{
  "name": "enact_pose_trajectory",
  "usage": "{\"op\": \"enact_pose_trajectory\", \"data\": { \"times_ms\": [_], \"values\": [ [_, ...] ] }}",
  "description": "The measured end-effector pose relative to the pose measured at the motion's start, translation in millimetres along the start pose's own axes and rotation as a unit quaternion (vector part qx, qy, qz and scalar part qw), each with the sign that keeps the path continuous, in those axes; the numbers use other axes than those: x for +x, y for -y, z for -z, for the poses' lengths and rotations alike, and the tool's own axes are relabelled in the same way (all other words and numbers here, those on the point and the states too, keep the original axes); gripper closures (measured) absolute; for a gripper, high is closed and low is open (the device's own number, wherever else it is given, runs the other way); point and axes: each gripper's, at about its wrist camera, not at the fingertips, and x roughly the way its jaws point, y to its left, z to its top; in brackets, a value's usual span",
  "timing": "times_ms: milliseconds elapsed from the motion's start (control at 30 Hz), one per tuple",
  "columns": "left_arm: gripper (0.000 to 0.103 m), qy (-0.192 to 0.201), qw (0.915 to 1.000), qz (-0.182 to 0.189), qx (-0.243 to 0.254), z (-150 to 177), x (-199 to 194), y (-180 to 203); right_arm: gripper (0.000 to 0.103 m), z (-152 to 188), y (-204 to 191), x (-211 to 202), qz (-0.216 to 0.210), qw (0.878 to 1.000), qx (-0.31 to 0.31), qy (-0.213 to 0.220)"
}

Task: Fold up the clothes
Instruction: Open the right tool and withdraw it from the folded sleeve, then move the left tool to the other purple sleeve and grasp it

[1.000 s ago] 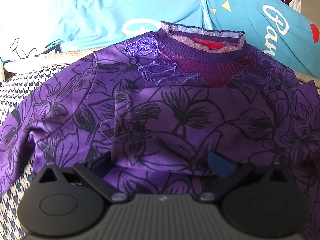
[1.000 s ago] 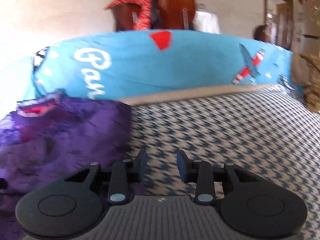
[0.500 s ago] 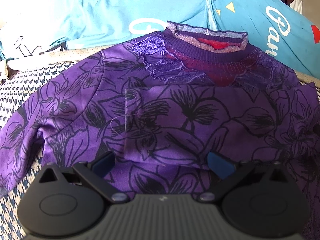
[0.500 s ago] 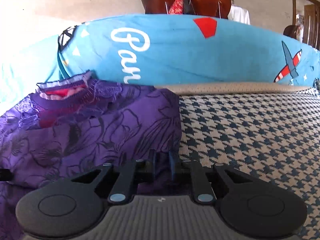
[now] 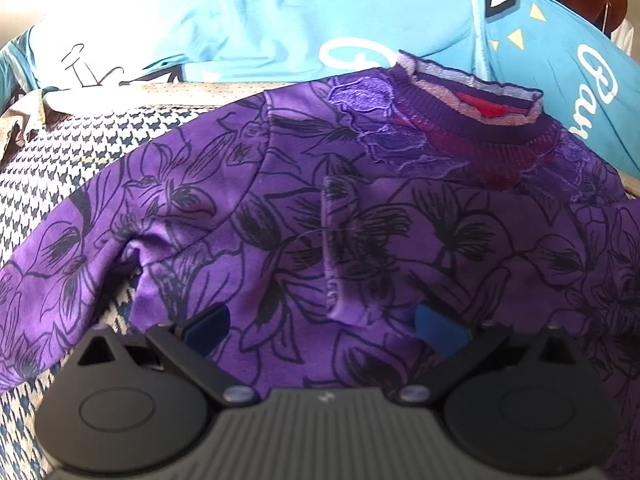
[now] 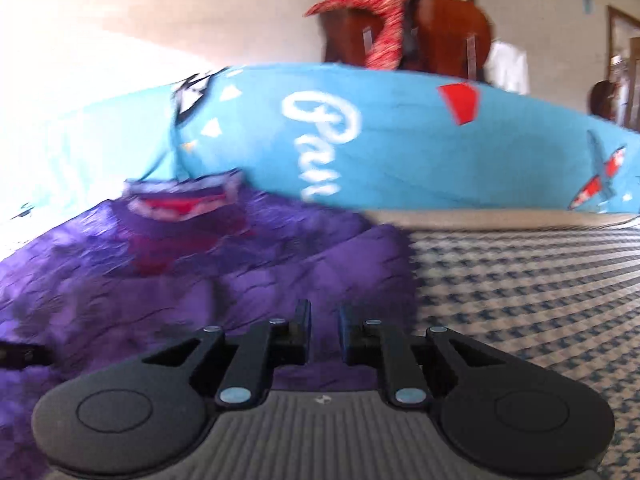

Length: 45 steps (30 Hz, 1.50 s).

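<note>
Purple floral sweater [image 5: 360, 208], one garment, spread on one houndstooth-patterned bed cover [image 5: 60, 160], collar toward two blue pillows [image 5: 248, 20], left gripper [image 5: 322, 326] low over its front with jaws wide apart, right gripper [image 6: 323, 330] at its edge, jaws narrowed, grip on cloth unclear

Looks like a home bedroom: houndstooth bedcover [image 6: 532, 280], blue printed pillows [image 6: 400, 140] along its far edge, wooden chair [image 6: 424, 36] with red cloth [image 6: 376, 20] draped, plain wall, wooden door frame [image 6: 620, 36].
</note>
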Motion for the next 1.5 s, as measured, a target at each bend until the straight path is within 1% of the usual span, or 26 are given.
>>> {"op": "enact_pose_trajectory", "data": {
  "times_ms": [67, 133, 200, 267, 433, 533, 633, 733, 833, 967, 1167, 1267, 1500],
  "values": [
    [0.0, -0.005, 1.0, -0.005, -0.002, 1, 1, -4, 0.088, 5, -9, 10, -0.018, 0.999, -0.018, -0.042],
    [0.0, -0.013, 0.9999, -0.01, -0.001, 2, 3, -7, 0.087, 15, -15, 20, -0.004, 0.997, -0.029, -0.075],
    [0.0, -0.024, 0.9996, -0.012, 0.004, 4, 7, -9, 0.087, 21, -19, 22, 0.002, 0.997, -0.044, -0.067],
    [0.0, -0.024, 0.9995, -0.014, 0.013, 5, 6, -8, 0.087, 21, -23, 21, 0.006, 0.996, -0.059, -0.068],
    [0.0, -0.027, 0.9992, -0.018, 0.023, 8, 3, -7, 0.085, 19, -21, 20, 0.006, 0.997, -0.036, -0.068],
    [0.0, -0.029, 0.9989, -0.029, 0.023, 6, 1, -10, 0.081, 18, -24, 16, 0.005, 0.997, -0.029, -0.066],
    [0.0, -0.026, 0.9985, -0.045, 0.017, 4, -2, -16, 0.08, 14, -28, 9, 0.006, 0.998, -0.021, -0.064],
    [0.0, -0.021, 0.9984, -0.052, 0.002, 3, -8, -25, 0.08, 9, -33, 0, 0.004, 0.998, -0.003, -0.062],
    [0.0, -0.013, 0.9981, -0.06, -0.011, 4, -16, -35, 0.079, 6, -39, -13, -0.011, 0.998, 0.015, -0.061],
    [0.0, -0.012, 0.997, -0.072, -0.026, 6, -24, -49, 0.072, 9, -51, -30, -0.03, 0.997, 0.023, -0.066],
    [0.0, -0.011, 0.9954, -0.087, -0.038, 15, -35, -69, 0.069, 13, -69, -55, -0.058, 0.995, 0.034, -0.073],
    [0.0, -0.009, 0.9949, -0.09, -0.044, 23, -40, -77, 0.068, 23, -78, -60, -0.066, 0.994, 0.026, -0.085],
    [0.0, -0.007, 0.9927, -0.105, -0.06, 39, -46, -92, 0.065, 40, -86, -68, -0.073, 0.99, 0.034, -0.112]
  ]
}}
